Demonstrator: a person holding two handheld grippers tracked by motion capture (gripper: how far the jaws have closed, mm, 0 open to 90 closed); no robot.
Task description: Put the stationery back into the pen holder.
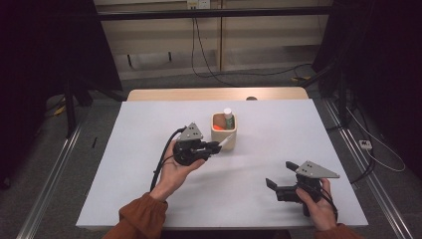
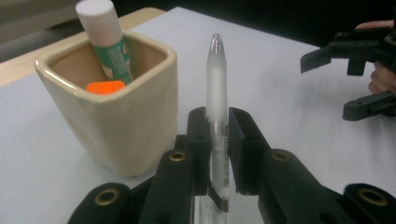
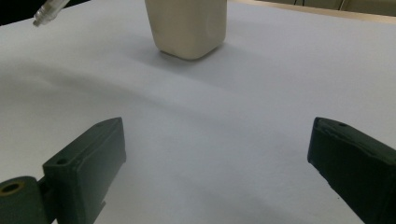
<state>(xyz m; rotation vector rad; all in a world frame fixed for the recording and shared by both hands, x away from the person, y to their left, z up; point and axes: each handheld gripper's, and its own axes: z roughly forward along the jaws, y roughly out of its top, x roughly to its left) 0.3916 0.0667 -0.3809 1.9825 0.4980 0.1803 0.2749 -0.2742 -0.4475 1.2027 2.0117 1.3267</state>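
The left gripper (image 2: 218, 135) has its fingers clamped on a frosted white plastic pen (image 2: 218, 93), held just beside the cream square ceramic cup (image 2: 116, 121) (a glue stick and orange item already inside). Insertion remains. The right gripper (image 3: 215, 158) rests wide and empty on the white bench (image 1: 259, 169).

small dark print on pen (image 2: 218, 140) barrel, too blurred to read

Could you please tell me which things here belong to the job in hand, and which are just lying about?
In the job: pen held in the left claw; cream cup.
Lying about: glue stick and orange item in the cup; open right claw.
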